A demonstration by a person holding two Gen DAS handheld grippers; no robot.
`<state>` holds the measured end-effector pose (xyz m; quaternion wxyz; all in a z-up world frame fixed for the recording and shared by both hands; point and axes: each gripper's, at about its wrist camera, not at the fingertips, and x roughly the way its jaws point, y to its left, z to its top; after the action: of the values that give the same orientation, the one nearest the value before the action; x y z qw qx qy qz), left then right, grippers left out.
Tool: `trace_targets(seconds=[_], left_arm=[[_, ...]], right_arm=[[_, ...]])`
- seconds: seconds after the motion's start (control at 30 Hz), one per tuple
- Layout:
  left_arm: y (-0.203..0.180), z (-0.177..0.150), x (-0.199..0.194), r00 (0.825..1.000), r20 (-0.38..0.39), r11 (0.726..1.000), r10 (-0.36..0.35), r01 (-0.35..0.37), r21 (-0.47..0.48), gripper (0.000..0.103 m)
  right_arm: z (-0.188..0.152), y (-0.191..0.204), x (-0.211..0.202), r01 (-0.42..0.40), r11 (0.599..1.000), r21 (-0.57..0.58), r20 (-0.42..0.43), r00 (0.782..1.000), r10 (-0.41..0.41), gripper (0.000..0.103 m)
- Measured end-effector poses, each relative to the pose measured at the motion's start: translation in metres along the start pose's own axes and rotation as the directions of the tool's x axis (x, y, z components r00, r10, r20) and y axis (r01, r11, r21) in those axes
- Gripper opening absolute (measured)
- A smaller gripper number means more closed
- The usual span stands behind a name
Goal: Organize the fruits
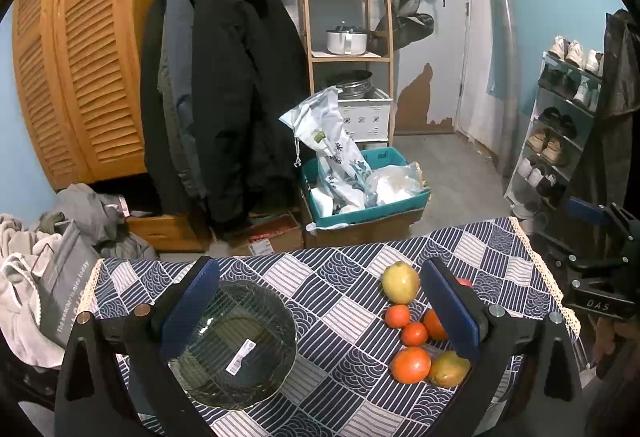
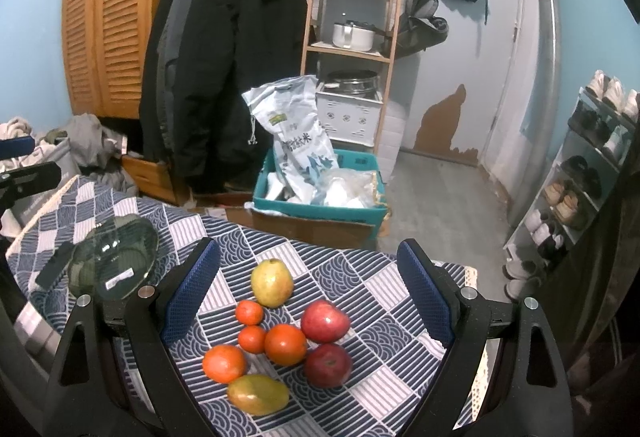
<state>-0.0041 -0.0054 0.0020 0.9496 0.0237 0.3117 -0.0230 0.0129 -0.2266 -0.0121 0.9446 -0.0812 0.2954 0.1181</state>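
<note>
On the left wrist view, my left gripper (image 1: 320, 311) has its jaws spread wide, nothing between them, hovering over the table (image 1: 344, 277) with the blue-and-white patterned cloth. Glass bowl (image 1: 236, 345) sits on the cloth, behind the left pad, white sticker on it, no fruit inside. Fruit pile sits apart from the bowl, near the right pad: pear (image 1: 401, 282) farthest from me, two small tangerines (image 1: 398, 316) just below it, big orange (image 1: 411, 365) and mango (image 1: 450, 369) nearest me, touching each other. Right pad hides part of another orange and a red apple. My right gripper's body shows at the frame's right edge.

From the right wrist view, my right gripper (image 2: 308, 313) is also wide apart and holding nothing, hanging over the pile. Between the pads: pear (image 2: 272, 283) at the far end, two tangerines (image 2: 249, 312), two oranges (image 2: 285, 344), two red apples (image 2: 325, 320) on the right, mango (image 2: 258, 394) closest to me. All fruit rests on the cloth, clustered and mostly touching. Bowl (image 2: 114, 263) sits well apart on the left, no fruit in it. Behind the table: teal crate (image 2: 320, 207) with bags, on cardboard boxes.
</note>
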Motion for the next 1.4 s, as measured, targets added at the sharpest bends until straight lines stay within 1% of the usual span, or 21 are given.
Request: trace_targets(seconds=[0.37, 1.4], left_arm=[[0.0012, -0.0009, -0.0007, 1.0, 0.007, 1.0, 0.001, -0.001, 0.002, 0.102], [0.0007, 0.0003, -0.0002, 1.0, -0.01, 1.0, -0.007, 0.007, -0.016, 0.102]], right_arm=[[0.0013, 0.0011, 0.0002, -0.001, 1.0, 0.001, 0.0, 1.0, 0.001, 0.088], [-0.0001, 0.0004, -0.0005, -0.002, 1.0, 0.003, 0.001, 1.0, 0.002, 0.088]])
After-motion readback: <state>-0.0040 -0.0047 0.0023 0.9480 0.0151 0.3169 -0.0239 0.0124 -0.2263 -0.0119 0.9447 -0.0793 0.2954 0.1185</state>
